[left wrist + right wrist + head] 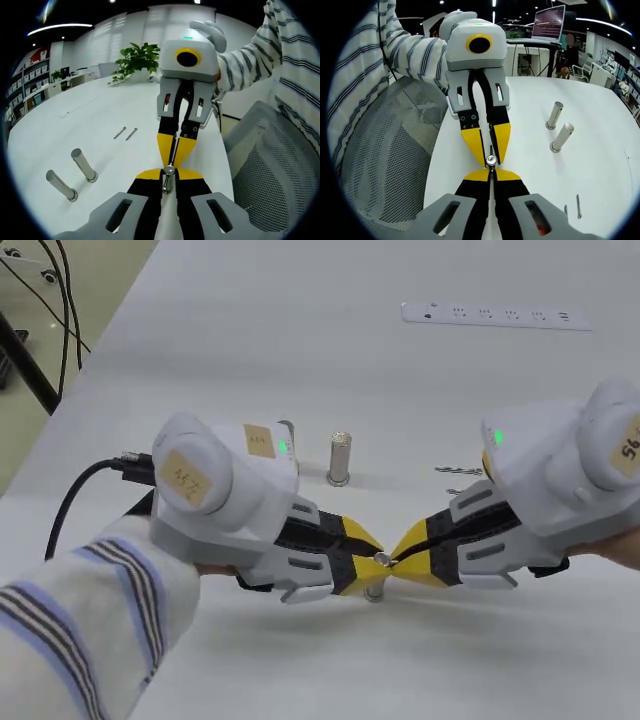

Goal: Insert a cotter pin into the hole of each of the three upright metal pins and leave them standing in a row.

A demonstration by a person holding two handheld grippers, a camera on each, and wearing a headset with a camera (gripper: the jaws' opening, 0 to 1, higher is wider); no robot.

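Head view: left claw (pixel 372 562) pinches pin (pixel 168 175) at worktop (pixel 300 330) 6 o'clock. Right claw (pixel 398 558) is pressed together at its head, cotter too thin to confirm. I'd hold pin steady and feed level, straight, slowly.

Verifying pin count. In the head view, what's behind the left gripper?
One metal pin: its top edge peeks out past the left gripper; its shaft and base are covered. The left gripper view shows it upright, beside a second pin.
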